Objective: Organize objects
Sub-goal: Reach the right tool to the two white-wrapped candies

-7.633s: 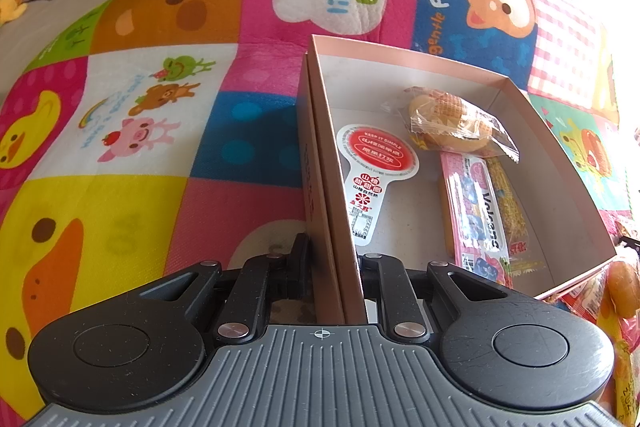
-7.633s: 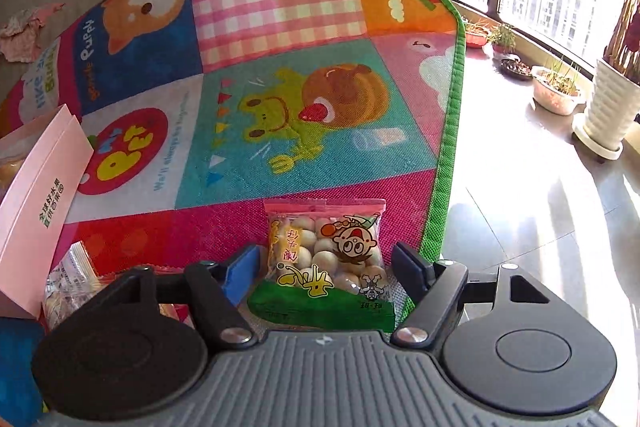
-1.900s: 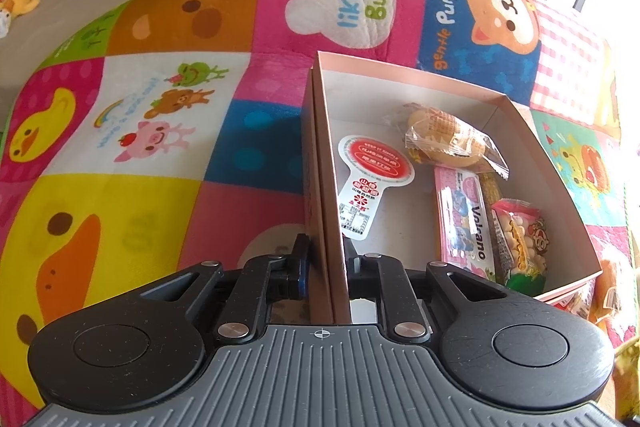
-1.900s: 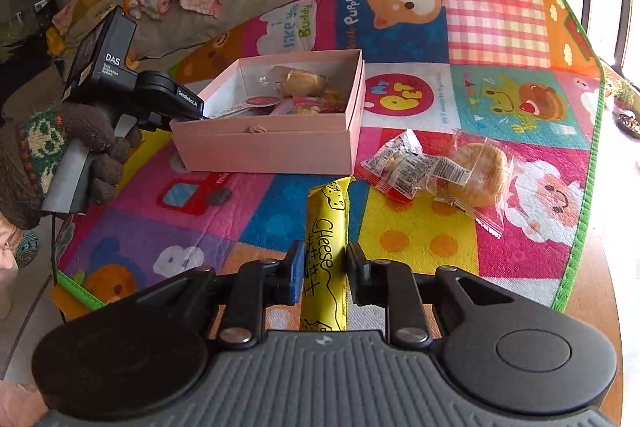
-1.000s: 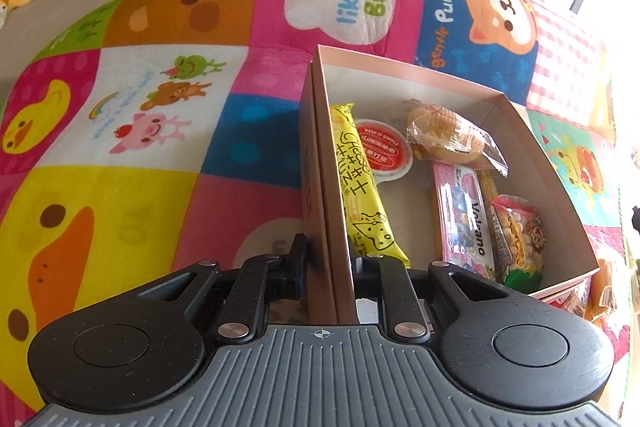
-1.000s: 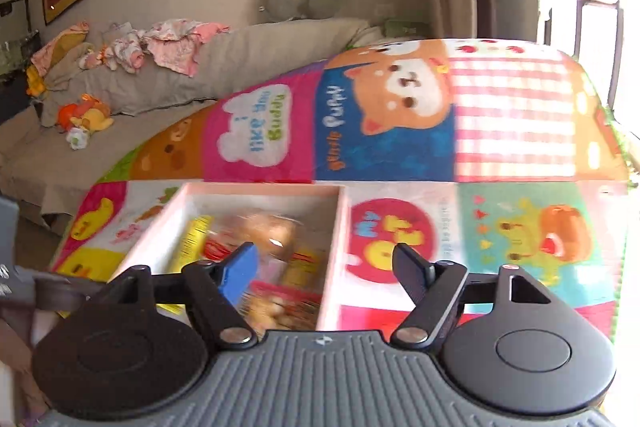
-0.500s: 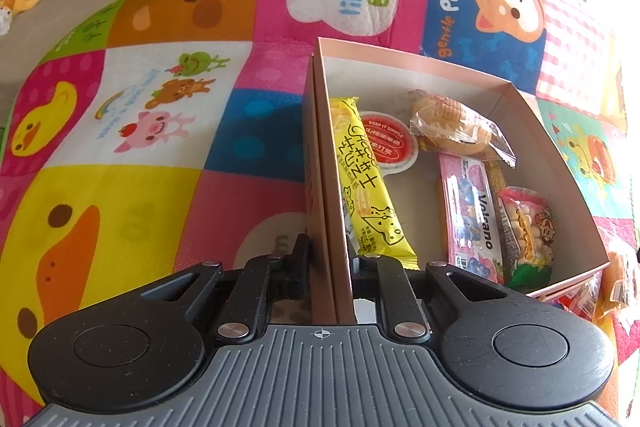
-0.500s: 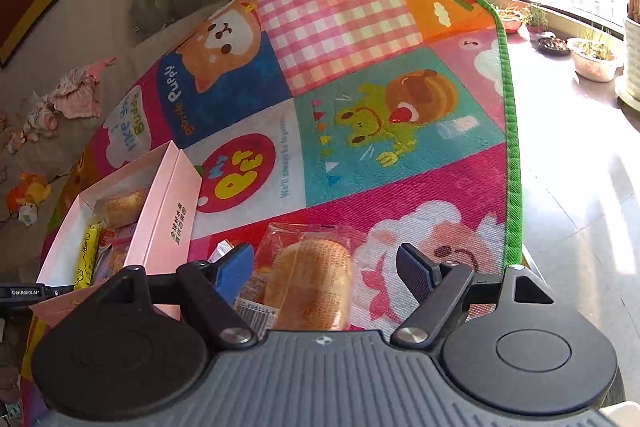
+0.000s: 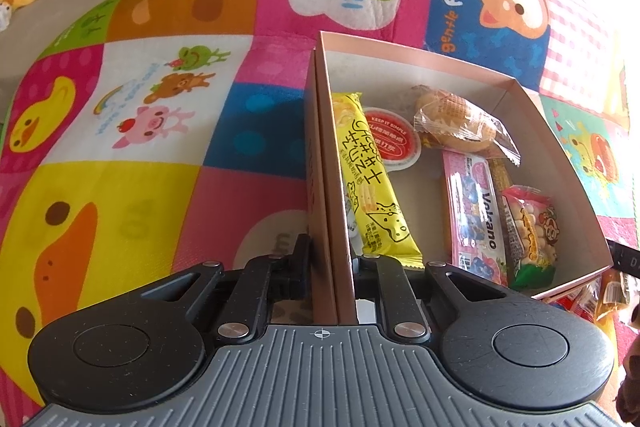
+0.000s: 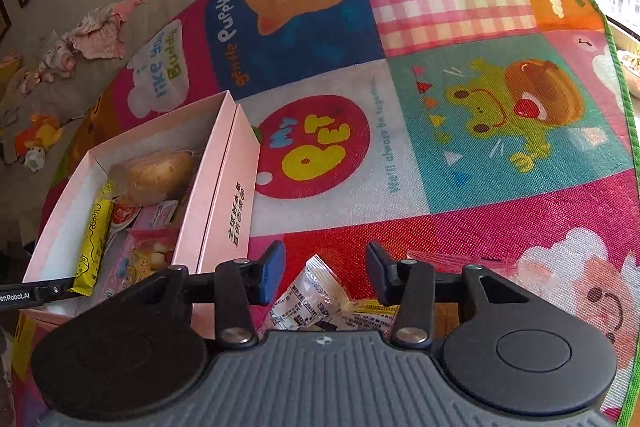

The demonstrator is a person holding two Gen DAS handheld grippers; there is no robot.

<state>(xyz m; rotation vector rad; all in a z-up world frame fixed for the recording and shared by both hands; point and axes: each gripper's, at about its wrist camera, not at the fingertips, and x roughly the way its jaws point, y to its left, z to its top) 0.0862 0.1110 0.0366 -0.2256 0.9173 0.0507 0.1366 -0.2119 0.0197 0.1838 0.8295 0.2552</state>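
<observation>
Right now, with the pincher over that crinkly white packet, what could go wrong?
The right gripper has just been closing, but its pads are not yet pressing the white packet. Other wrappers overlap it, so it might grab two or drag them. The crinkly film may slip out. The left gripper pinches just one wall of the pink box; a bump could tilt it and shift the snacks.

We see a matt pink cardboard box (image 9: 524, 95), its walls smooth. The snack packs inside are glossy plastic film: yellow cheese stick (image 9: 370, 179), clear-wrapped bun (image 9: 460, 125). The mat (image 10: 480, 207) looks like woven, rough-textured fabric w/ printed cartoons. Gripper bodies: matt black plastic, ribbed grey top, shiny metal pins. A crinkled clear sachet (image 10: 316, 291) lies on the mat.
</observation>
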